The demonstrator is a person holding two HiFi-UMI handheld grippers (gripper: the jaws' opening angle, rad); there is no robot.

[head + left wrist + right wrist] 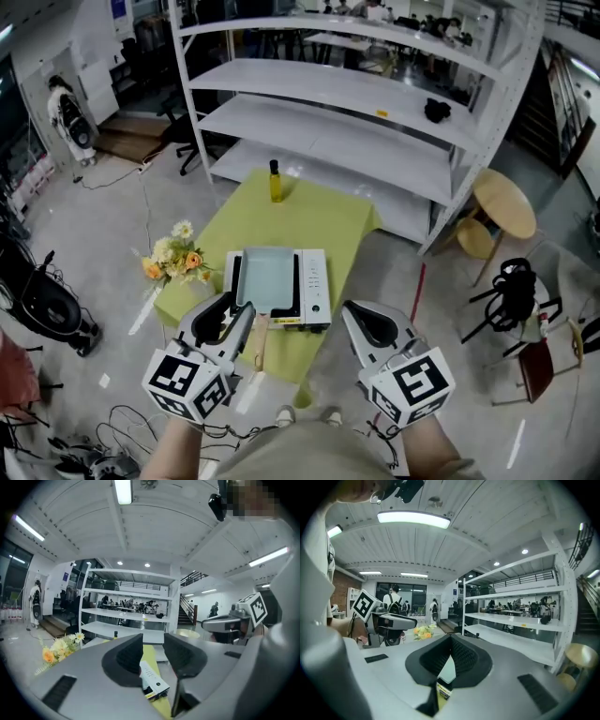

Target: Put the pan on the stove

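A pale rectangular pan (267, 279) rests on the white portable stove (316, 281), which stands on the table with the green cloth (319, 220). The pan's wooden handle (259, 342) points toward me, past the table's near edge. My left gripper (230, 305) hovers over the handle's left side with a gap between its jaws and nothing in them. In the left gripper view this gripper (153, 641) frames the stove (152, 681). My right gripper (352, 311) hangs right of the stove, its jaws (450, 641) meeting at the tips, empty.
A yellow bottle (276, 181) stands at the table's far edge and a bunch of flowers (173, 255) at its left. A white shelf rack (356, 103) fills the back. A round wooden table (504, 202) and a chair (511, 291) stand at the right.
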